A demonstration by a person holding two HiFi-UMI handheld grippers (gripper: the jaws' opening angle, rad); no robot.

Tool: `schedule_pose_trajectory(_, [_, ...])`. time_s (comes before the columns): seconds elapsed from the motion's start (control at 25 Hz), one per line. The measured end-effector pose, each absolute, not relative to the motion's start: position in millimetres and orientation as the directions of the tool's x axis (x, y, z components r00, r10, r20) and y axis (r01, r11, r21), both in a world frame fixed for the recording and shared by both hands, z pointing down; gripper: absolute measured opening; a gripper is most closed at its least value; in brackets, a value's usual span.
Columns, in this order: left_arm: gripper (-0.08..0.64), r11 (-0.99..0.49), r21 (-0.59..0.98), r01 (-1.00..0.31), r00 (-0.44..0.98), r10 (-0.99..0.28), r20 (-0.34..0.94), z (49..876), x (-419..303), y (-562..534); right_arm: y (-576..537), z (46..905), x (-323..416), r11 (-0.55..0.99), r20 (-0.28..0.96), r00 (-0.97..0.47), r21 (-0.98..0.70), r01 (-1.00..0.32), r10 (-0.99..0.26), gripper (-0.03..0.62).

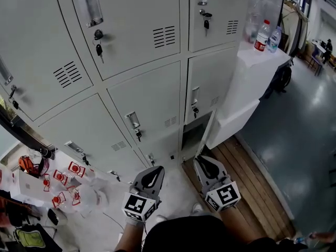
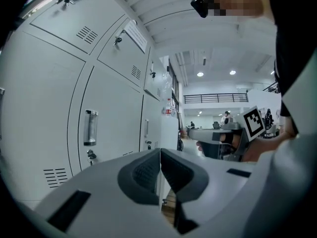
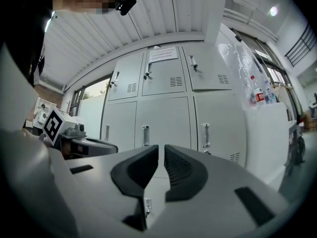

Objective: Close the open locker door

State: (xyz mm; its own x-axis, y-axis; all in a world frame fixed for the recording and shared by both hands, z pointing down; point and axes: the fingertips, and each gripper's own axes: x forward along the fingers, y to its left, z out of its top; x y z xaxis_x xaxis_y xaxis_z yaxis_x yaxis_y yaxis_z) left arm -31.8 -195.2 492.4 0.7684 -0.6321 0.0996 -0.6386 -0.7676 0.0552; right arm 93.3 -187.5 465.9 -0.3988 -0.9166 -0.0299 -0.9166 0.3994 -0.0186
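The open door (image 1: 209, 132) belongs to the bottom compartment (image 1: 192, 139) in the right column of the grey lockers (image 1: 142, 93). It stands out toward the person, upright and seen almost edge-on in the head view. The dark opening is to its left and a white cabinet (image 1: 247, 83) is just beside it on the right. The right gripper (image 1: 206, 166) is the nearer of the two. Its tip sits just on the near side of the door's lower free edge, pointing at the opening, with its jaws drawn almost together to a thin slit and nothing between them. The left gripper (image 1: 152, 176) hangs further left, in front of the shut middle column, with its jaws meeting at the tips and also empty. Closing probably falls to the right gripper: it would need to get to the door's right face, on the cabinet side, then push left and away until the door meets the frame.
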Motion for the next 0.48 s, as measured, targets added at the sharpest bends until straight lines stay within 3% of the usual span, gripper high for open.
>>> schedule_pose_trajectory(0.48, [0.023,-0.762,0.057,-0.645,0.763,-0.638,0.105,492.7,-32.2,-197.3,-190.4,466.8,90.3,0.419,-0.024,-0.418,-0.025,-0.908,-0.908,0.044])
